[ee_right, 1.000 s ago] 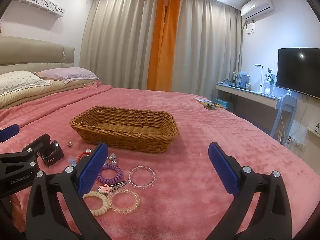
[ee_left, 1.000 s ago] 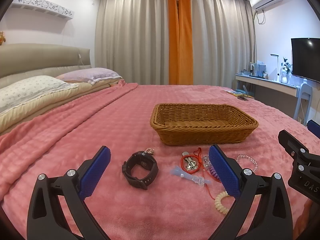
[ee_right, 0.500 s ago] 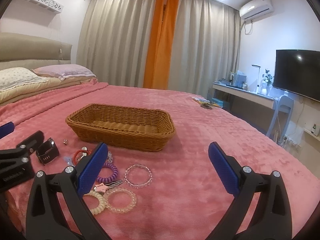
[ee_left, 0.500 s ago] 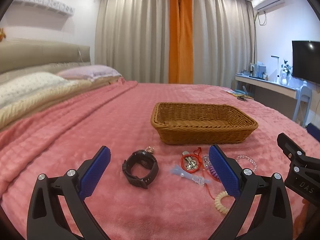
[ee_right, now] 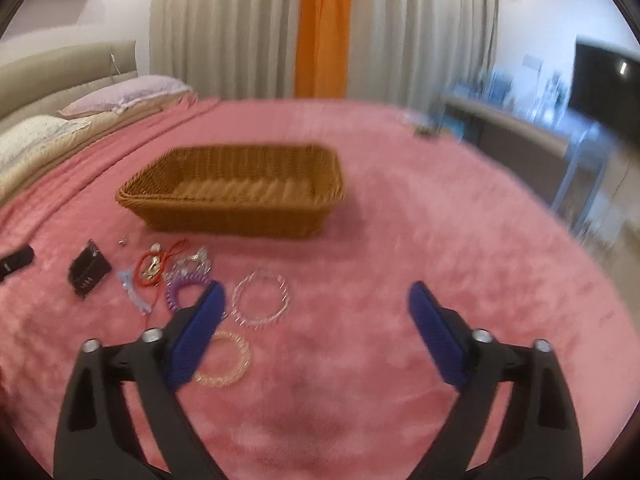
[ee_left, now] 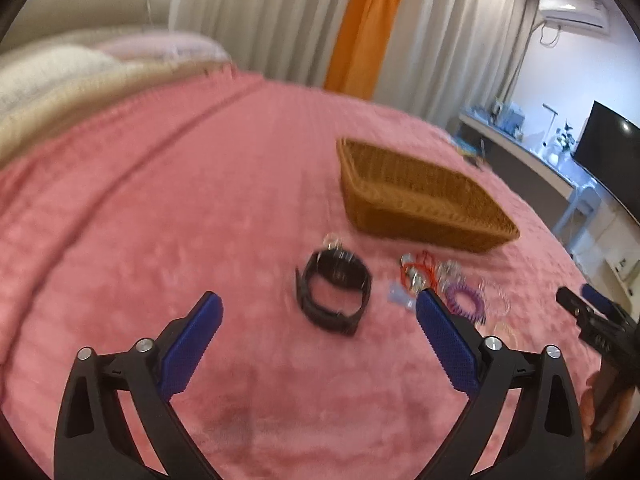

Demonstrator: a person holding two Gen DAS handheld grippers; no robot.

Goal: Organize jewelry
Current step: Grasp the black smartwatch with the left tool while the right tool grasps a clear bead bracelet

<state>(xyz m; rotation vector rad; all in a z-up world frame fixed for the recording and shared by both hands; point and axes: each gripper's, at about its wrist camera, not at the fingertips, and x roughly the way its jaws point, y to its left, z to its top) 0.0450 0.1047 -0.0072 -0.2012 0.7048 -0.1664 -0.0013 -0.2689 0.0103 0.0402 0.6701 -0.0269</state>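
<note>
watch (ee_left: 334, 290) btwn left gripper (ee_left: 318, 316) tips, jaws closing

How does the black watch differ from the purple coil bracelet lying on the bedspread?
The black watch is a thick, dark, solid band; the purple coil bracelet is a thin, bright spiral. The watch lies apart on its side; the bracelet touches the tangle of other jewelry. Both lie on the pink bedspread, outside the wicker basket.
</note>
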